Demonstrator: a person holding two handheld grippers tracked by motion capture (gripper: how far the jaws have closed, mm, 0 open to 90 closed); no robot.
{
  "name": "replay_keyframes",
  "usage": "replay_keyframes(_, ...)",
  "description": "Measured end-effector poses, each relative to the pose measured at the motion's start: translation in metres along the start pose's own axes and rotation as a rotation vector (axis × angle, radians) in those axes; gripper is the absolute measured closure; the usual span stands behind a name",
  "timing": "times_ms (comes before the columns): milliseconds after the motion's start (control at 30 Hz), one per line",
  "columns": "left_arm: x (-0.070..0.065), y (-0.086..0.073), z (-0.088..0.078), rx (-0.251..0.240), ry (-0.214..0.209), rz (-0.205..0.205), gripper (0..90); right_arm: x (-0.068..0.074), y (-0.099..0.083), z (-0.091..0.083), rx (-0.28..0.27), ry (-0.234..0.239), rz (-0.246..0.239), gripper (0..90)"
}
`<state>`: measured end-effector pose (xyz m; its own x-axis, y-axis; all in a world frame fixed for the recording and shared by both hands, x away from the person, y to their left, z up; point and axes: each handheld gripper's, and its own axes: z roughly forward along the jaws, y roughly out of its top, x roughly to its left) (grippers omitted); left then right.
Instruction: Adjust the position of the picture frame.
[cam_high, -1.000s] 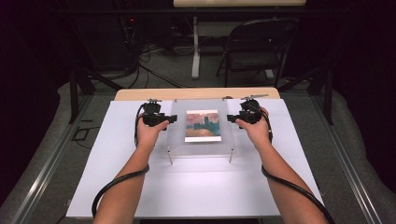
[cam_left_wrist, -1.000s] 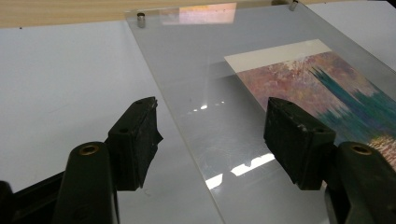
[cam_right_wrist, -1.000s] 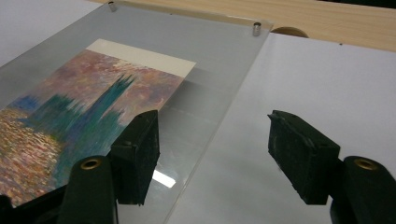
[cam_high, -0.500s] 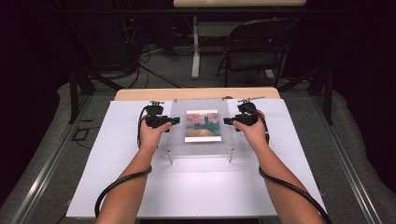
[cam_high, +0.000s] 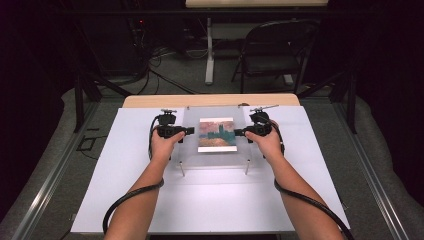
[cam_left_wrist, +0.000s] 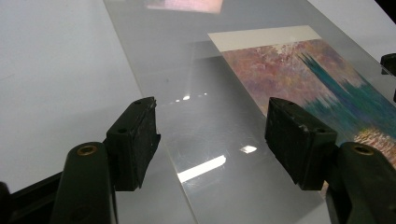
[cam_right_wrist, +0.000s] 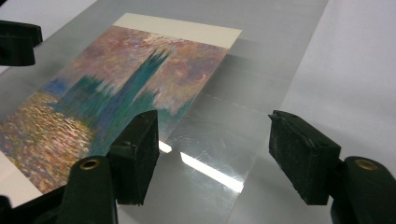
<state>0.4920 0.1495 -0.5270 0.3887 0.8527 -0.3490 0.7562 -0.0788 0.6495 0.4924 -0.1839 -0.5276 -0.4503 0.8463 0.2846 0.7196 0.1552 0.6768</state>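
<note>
On a white desk (cam_high: 125, 200), a clear acrylic panel (cam_high: 190, 155) on short standoffs covers a painted print (cam_high: 217, 134). The left gripper (cam_high: 187, 131) and right gripper (cam_high: 239, 132) hover at its opposite edges, jaws spread, pinching nothing.

1. Clear acrylic sheet on short metal standoff legs (cam_high: 216, 161) occupies the middle of the white table board (cam_high: 125, 195), toward its far edge.
2. Left gripper (cam_high: 186, 131) and right gripper (cam_high: 240, 132) hover over the sheet's two side edges, jaws apart.
3. Board's near half and both side strips are free.
</note>
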Motion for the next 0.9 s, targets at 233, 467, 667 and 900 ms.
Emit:
replay_keyframes(233,0.002,-0.001,0.002,0.008,-0.012,-0.021,33.8,-0.002,0.0,0.002,0.005,0.014,0.024,31.0)
replay_keyframes(467,0.005,-0.005,0.005,0.025,-0.026,-0.044,32.5,-0.006,-0.002,0.003,0.007,0.041,0.07,29.8)
replay_keyframes(667,0.006,-0.004,0.006,0.026,-0.028,-0.052,31.9,-0.009,-0.004,0.004,0.003,0.061,0.101,29.5)
replay_keyframes(900,0.006,-0.003,0.007,0.041,-0.038,-0.075,30.6,-0.011,-0.003,0.006,0.012,0.075,0.127,28.8)
